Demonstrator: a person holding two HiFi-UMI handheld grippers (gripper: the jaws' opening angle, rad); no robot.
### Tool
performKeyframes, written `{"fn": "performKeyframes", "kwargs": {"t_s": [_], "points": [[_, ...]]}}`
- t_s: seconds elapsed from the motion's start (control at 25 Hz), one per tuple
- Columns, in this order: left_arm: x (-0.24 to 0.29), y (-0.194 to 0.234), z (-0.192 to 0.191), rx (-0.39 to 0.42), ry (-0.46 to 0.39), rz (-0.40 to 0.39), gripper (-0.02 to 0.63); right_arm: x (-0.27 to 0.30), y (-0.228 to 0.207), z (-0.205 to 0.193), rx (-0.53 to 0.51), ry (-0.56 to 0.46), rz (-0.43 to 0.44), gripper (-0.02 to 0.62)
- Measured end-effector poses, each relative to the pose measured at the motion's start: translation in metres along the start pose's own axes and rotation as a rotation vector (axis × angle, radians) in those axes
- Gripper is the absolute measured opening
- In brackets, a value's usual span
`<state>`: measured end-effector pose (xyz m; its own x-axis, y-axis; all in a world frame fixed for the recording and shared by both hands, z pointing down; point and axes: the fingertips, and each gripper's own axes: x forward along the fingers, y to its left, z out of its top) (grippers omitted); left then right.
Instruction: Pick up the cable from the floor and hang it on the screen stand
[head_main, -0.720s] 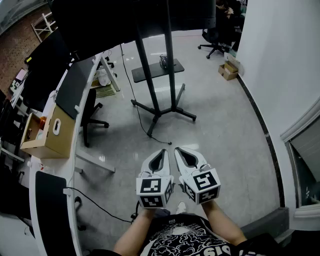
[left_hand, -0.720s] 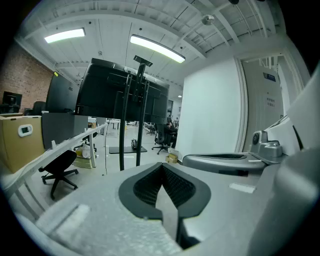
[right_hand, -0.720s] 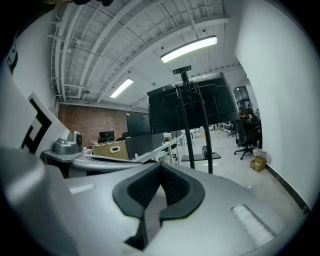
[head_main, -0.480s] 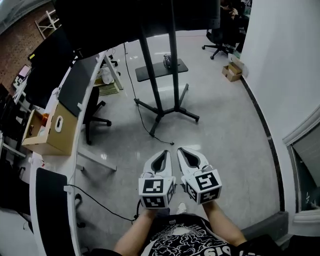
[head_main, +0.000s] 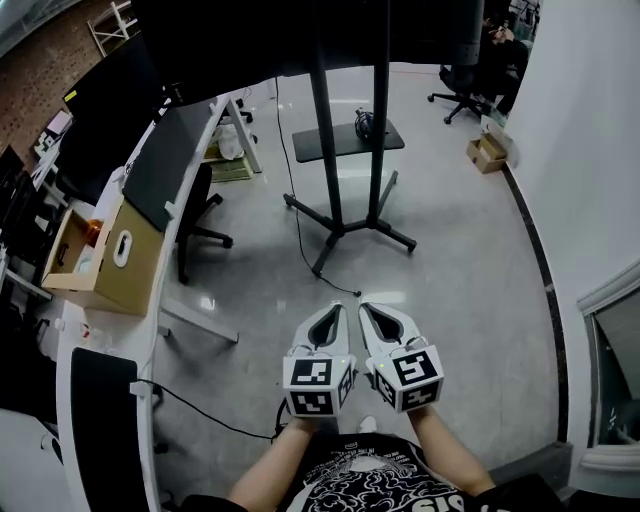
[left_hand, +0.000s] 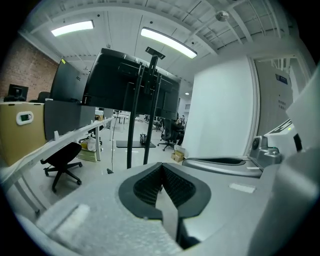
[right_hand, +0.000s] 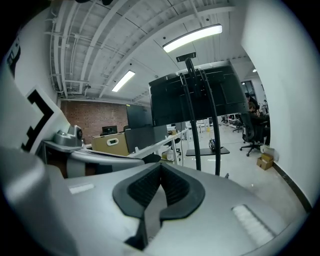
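The black cable (head_main: 297, 225) hangs down beside the screen stand (head_main: 349, 226) and trails over the floor; its loose end (head_main: 352, 291) lies just ahead of my grippers. In the head view my left gripper (head_main: 334, 309) and right gripper (head_main: 367, 309) are held side by side, low, near the person's body. Both are shut with nothing between the jaws. The left gripper view shows the left gripper (left_hand: 161, 168) pointing at the stand's two poles (left_hand: 131, 130), with the cable (left_hand: 112, 145) to their left. The right gripper view shows the right gripper (right_hand: 161, 168) facing the same stand (right_hand: 216, 140).
A long white desk (head_main: 152, 290) with a black chair (head_main: 198, 215) runs along the left and carries a cardboard box (head_main: 105, 262). A white wall (head_main: 590, 150) bounds the right. The stand's black shelf (head_main: 348, 140) holds a small item. A small box (head_main: 486, 152) and another chair (head_main: 462, 85) stand far back.
The head view has shifted: the stand and cable now sit further right and lower in the picture. Both grippers stay shut, side by side.
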<state>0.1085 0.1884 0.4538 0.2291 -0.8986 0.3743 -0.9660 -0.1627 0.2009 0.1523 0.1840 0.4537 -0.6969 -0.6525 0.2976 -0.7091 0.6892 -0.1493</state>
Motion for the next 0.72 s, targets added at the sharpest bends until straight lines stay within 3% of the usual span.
{"fn": "performKeyframes", "kwargs": {"t_s": [0.28, 0.52, 0.72], "points": [[0.063, 0.061, 0.011, -0.034, 0.039, -0.02, -0.009, 0.082, -0.022, 0.001, 0.001, 0.053, -0.014, 0.005], [0.117, 0.112, -0.004, -0.064, 0.085, -0.047, -0.009, 0.154, -0.039, -0.017, -0.009, 0.093, -0.015, 0.005], [0.149, 0.143, -0.03, -0.117, 0.156, -0.065, -0.009, 0.194, -0.048, -0.05, -0.006, 0.185, -0.034, 0.005]]}}
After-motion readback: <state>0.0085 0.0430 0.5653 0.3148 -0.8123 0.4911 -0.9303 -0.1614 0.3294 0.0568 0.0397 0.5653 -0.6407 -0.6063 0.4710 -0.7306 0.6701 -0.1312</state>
